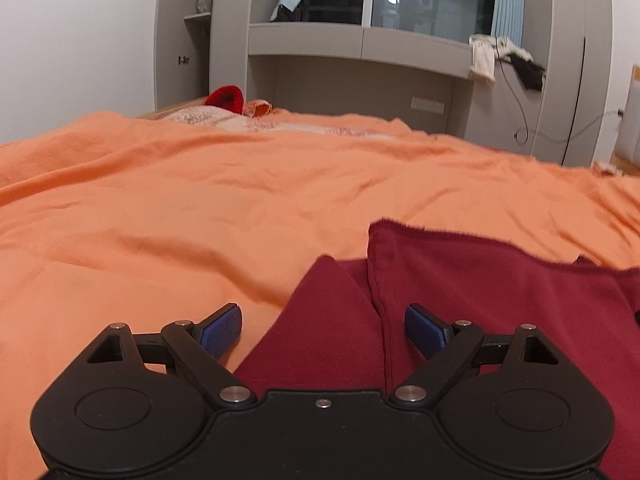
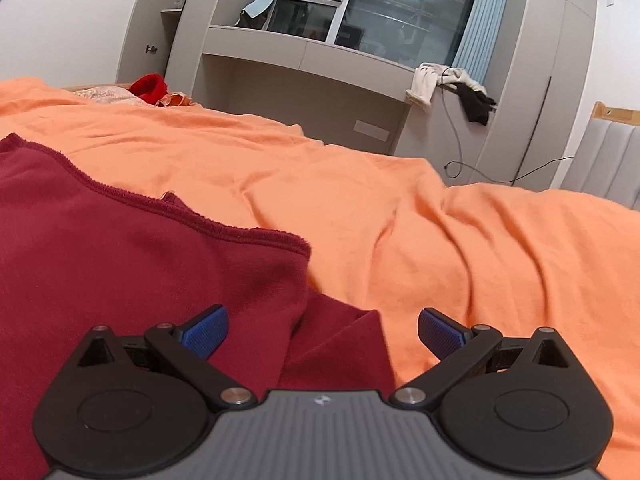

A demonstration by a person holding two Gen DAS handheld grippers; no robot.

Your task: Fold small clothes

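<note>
A dark red garment (image 1: 472, 280) lies partly folded on the orange bed cover (image 1: 200, 208). A pointed folded flap of the garment (image 1: 328, 320) reaches between the jaws of my left gripper (image 1: 323, 326), which is open and holds nothing. In the right wrist view the garment (image 2: 120, 248) fills the left side, with its frayed edge running across. My right gripper (image 2: 323, 332) is open, with the garment's lower right corner (image 2: 348, 344) lying between its blue pads, not gripped.
The orange cover (image 2: 460, 248) spreads wrinkled to the right. A red knitted item (image 1: 226, 98) and patterned cloth (image 1: 200, 114) lie at the far side of the bed. Grey cabinets (image 1: 360, 80), a window, hanging clothes (image 1: 504, 60) and a cable stand behind.
</note>
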